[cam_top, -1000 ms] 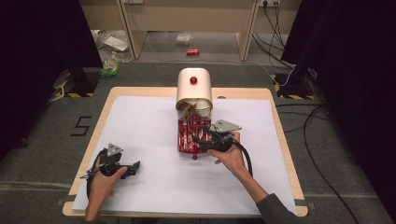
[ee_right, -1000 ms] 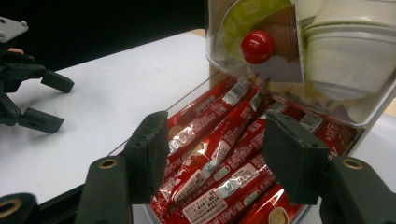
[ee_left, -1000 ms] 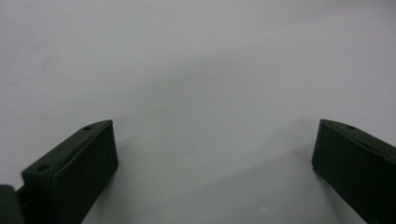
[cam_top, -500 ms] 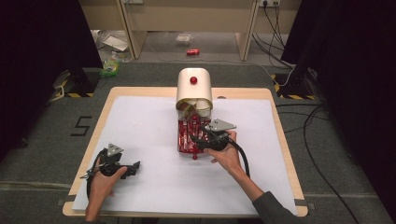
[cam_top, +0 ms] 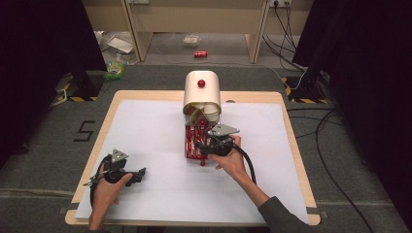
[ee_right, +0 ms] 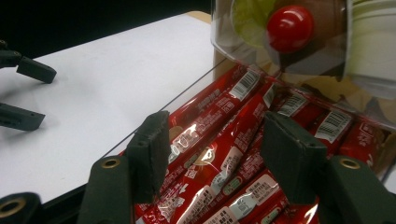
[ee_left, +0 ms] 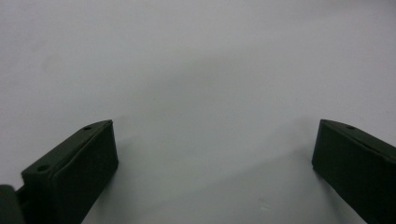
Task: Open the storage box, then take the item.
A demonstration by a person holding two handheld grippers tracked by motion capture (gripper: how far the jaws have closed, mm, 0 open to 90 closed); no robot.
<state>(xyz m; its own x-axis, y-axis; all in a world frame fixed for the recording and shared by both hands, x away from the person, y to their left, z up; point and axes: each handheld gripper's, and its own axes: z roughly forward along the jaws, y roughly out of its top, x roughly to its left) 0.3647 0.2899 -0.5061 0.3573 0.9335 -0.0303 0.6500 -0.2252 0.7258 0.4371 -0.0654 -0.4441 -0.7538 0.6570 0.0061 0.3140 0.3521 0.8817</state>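
Observation:
Several red stick packets (cam_top: 193, 140) lie in a clear tray in front of a cream dispenser (cam_top: 201, 94) with a red knob (cam_top: 201, 83). My right gripper (cam_top: 203, 147) hovers low over the packets, open. In the right gripper view its jaws stand wide apart above the red packets (ee_right: 219, 140), right gripper (ee_right: 219, 156), with nothing pinched between them. Beyond them a red knob (ee_right: 289, 27) sits on a clear curved cover. My left gripper (cam_top: 138, 174) rests open on the white sheet at the front left. Bare sheet shows between its jaws in the left gripper view, left gripper (ee_left: 212, 158).
A white sheet (cam_top: 145, 126) covers the wooden table (cam_top: 109, 114). The left gripper (ee_right: 23, 93) shows far off in the right gripper view. Cables and a red can (cam_top: 200, 54) lie on the floor behind the table.
My right gripper has shifted slightly left over the packets. The left gripper has stayed where it was.

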